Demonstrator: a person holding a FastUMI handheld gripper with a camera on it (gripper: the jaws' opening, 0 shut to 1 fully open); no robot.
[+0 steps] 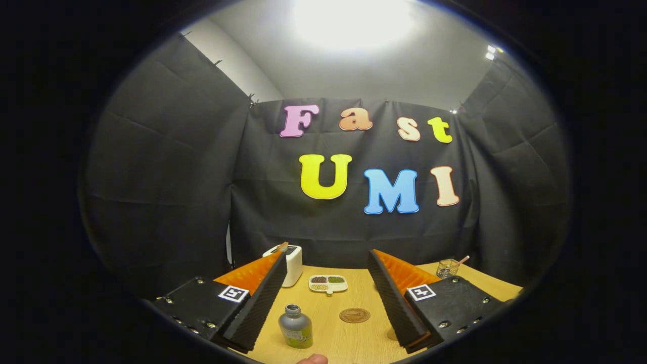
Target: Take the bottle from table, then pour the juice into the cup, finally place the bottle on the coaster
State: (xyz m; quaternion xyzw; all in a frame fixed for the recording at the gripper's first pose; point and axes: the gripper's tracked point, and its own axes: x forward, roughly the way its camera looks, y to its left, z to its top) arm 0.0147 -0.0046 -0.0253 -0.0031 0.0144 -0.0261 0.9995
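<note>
gripper view: the gripper (pixel 323 303) has its jaws spread wide and empty, likely to straddle the small grey plastic bottle (pixel 295 326). the round brown coaster (pixel 354 315) lies just beside that bottle.

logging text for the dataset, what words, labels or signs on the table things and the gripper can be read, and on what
No text here is legible.
Bottle, between the open fingers: a label, too small to read.
Coaster, just beyond the bottle: a stamped pattern, too blurred to read.
Gripper: a square black-and-white marker on each side, a pattern with no words.
White appliance: no readable marking.
</note>
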